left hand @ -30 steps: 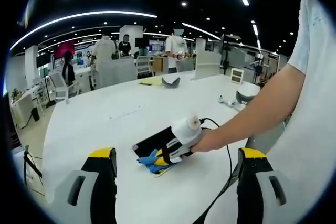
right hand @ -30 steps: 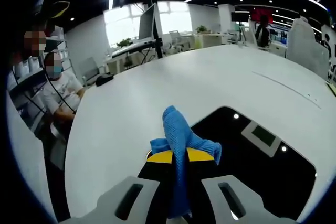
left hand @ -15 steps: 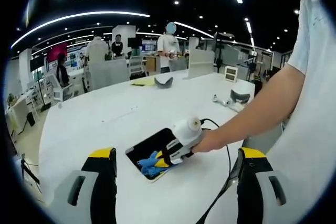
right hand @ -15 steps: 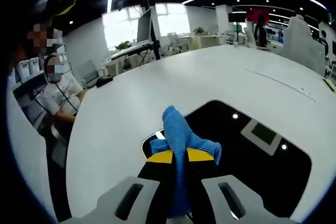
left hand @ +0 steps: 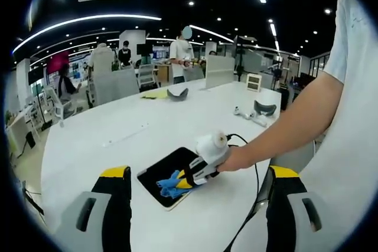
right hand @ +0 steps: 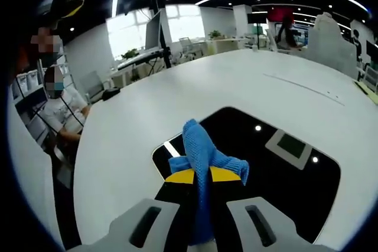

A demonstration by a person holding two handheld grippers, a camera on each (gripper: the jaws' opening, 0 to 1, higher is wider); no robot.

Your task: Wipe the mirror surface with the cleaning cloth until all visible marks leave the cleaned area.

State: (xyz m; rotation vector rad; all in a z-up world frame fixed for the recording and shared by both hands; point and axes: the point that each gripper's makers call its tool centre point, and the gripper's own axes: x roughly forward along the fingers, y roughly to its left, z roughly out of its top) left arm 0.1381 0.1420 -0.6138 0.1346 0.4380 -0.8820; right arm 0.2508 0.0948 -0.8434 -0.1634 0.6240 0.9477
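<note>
Blue cleaning cloth [right hand: 204, 156] clamped between the closed jaws of the right gripper [right hand: 203, 176], pressed on the dark mirror [right hand: 277, 169] lying flat on the white desk [right hand: 124, 146]. Left gripper [left hand: 198, 176] hovers apart, jaws wide, empty.

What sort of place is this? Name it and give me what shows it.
Probably an open-plan office or lab: a large white table, desks with a monitor by the windows, and long ceiling light strips. The right gripper holds the blue cloth on the mirror.
</note>
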